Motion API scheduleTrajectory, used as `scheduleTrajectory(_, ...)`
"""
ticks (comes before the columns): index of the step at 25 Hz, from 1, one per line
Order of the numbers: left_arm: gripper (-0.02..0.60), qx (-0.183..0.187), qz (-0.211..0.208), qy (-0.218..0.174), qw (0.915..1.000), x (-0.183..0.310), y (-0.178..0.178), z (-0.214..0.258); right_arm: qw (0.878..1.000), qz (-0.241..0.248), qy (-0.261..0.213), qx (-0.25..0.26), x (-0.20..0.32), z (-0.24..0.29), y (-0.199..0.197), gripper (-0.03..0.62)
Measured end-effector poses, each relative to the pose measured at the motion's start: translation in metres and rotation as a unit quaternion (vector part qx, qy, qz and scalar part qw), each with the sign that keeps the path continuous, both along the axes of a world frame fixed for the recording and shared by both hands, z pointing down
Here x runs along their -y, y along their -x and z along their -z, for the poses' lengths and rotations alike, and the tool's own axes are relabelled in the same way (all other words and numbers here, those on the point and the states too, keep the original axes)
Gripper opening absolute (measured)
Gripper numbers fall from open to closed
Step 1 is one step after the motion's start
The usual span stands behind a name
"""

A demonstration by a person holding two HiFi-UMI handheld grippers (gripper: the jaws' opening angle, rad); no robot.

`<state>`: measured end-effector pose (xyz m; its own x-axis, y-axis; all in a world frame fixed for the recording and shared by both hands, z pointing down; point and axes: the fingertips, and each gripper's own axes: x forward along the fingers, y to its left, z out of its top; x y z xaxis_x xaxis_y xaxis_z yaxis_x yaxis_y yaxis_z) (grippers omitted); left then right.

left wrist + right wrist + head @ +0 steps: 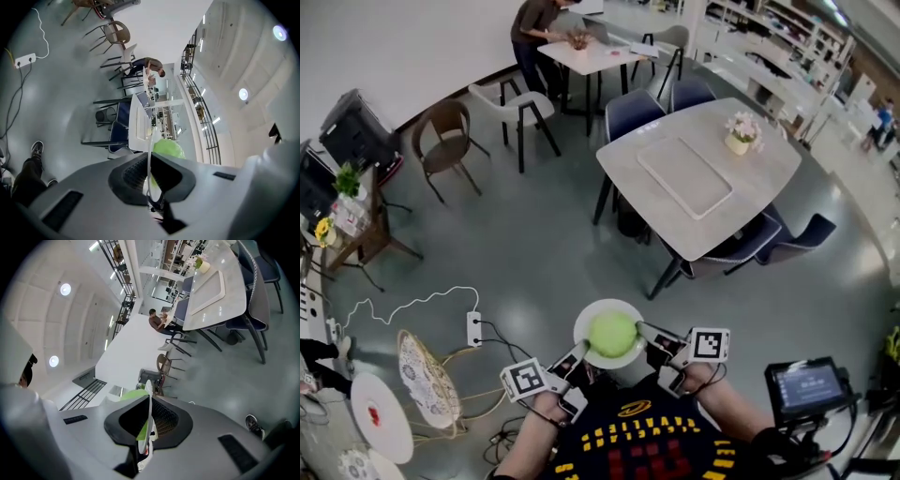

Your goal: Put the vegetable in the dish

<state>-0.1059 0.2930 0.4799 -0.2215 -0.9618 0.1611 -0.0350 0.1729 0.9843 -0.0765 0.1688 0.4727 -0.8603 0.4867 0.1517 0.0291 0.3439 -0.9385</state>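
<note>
Head view, dish: a white dish [581,330] is hanging in the air over the grey floor [534,262], close to the person's chest.
Head view, vegetable: a round green vegetable [612,333] is sitting in the middle of the dish.
Head view, left gripper: the left gripper [575,362] is holding the dish's left edge.
Head view, right gripper: the right gripper [652,342] is holding the dish's right edge.
Head view, bench: a white bench [703,173] is standing well apart, carrying a small flower pot [739,136].
Left gripper view, jaws: they are pinching the thin dish rim, seen edge on. The vegetable is peeking out just right of the rim.
Right gripper view, jaws: they are clenching the dish rim too. The green vegetable is showing just left of the rim.
</note>
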Motion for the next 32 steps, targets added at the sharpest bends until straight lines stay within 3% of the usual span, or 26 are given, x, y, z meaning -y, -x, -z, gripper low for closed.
scheduleTrajectory(6,0.011,-0.021,-0.002,-0.012,0.9997,0.002,0.044,-0.006,1.000,-0.011,-0.016,-0.022,0.004,-0.010,0.039,0.021)
scheduleTrajectory(14,0.011,-0.008,0.012,0.007,0.9999,0.026,0.116,-0.002,1.000,-0.020,0.017,-0.017,0.024,-0.015,0.107,0.021)
scheduleTrajectory(24,0.011,0.012,0.030,0.043,0.9985,0.104,0.215,0.004,0.999,-0.013,0.049,-0.002,0.103,-0.014,0.207,0.021)
scheduleTrajectory(32,0.011,0.022,0.009,0.057,0.9981,0.181,0.261,0.004,0.998,-0.035,0.046,0.007,0.182,-0.016,0.247,0.021)
